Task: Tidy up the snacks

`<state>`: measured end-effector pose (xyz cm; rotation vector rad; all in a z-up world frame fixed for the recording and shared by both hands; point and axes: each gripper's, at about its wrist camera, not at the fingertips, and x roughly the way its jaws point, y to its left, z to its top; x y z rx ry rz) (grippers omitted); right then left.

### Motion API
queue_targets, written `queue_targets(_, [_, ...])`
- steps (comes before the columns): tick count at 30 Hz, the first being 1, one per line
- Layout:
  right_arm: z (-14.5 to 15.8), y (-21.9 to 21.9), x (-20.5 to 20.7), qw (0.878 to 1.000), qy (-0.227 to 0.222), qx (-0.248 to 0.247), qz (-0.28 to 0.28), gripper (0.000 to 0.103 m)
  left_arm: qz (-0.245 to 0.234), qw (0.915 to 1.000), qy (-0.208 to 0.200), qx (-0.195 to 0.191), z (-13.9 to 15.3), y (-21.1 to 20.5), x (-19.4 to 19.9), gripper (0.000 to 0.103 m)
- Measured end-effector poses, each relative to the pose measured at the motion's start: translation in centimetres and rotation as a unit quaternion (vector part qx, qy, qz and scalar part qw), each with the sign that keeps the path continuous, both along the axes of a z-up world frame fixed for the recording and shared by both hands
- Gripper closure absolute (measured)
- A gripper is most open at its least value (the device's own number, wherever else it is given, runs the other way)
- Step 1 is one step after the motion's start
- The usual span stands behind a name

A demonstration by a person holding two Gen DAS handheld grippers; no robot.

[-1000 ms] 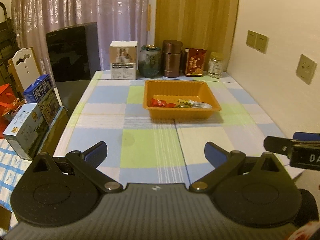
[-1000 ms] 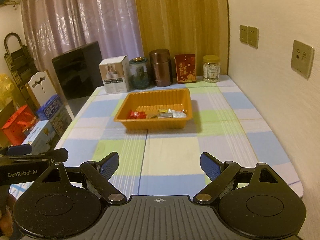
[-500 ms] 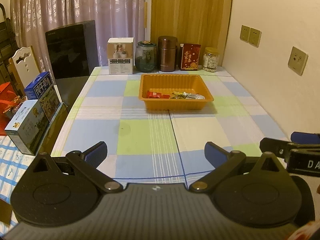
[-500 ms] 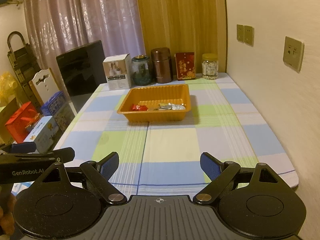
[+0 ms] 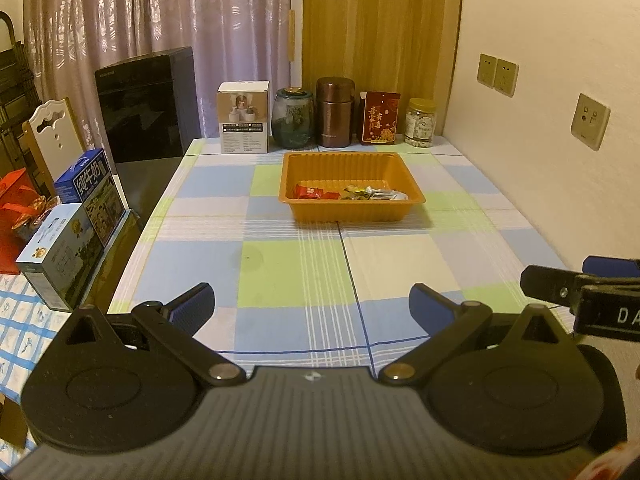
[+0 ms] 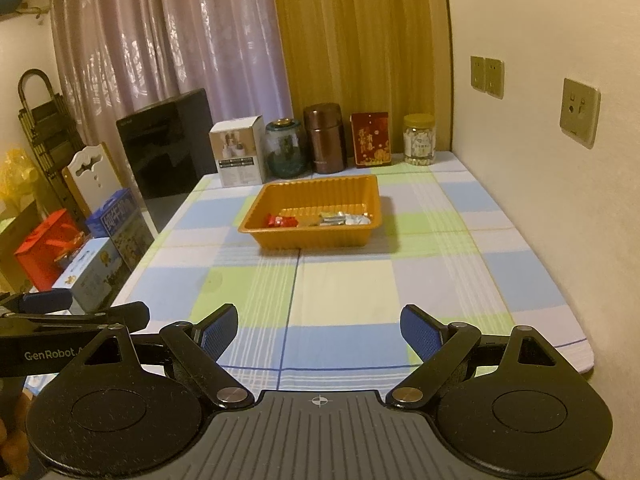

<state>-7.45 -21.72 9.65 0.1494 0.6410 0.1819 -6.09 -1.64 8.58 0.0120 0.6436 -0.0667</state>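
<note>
- A table covered by a checked cloth in pale blue, green and white is seen from the near edge, through two wrist cameras held side by side
- The left gripper is shown empty, its two blue-padded fingers spread wide above the near end of the cloth
- The right gripper is likewise held wide with nothing between its blue pads, also over the near end of the table
- An orange tray is placed on the cloth toward the far end of the table, well apart from both grippers
- The snacks are gathered inside the tray along its near wall: a red wrapper lies at the left, and silvery and greenish wrappers are bunched to its right; their exact number cannot be told
- Behind the tray, a row is lined up along the far edge: a white box, a dark glass jar, a brown canister, a red packet and a small yellow-lidded jar
- Purple curtains and a wooden panel are seen behind the row
- To the left of the table, blue cartons and a red bag are stacked
- A plain wall with sockets is seen along the right side
</note>
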Motion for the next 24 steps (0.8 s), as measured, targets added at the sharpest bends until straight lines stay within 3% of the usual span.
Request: queue_targets(24, [0.22, -0.10, -0.39, 1.000, 0.000, -0.002, -0.001, 0.015, -0.001, 1.0000, -0.005, -0.004, 0.05, 0.02, -0.43, 0.000])
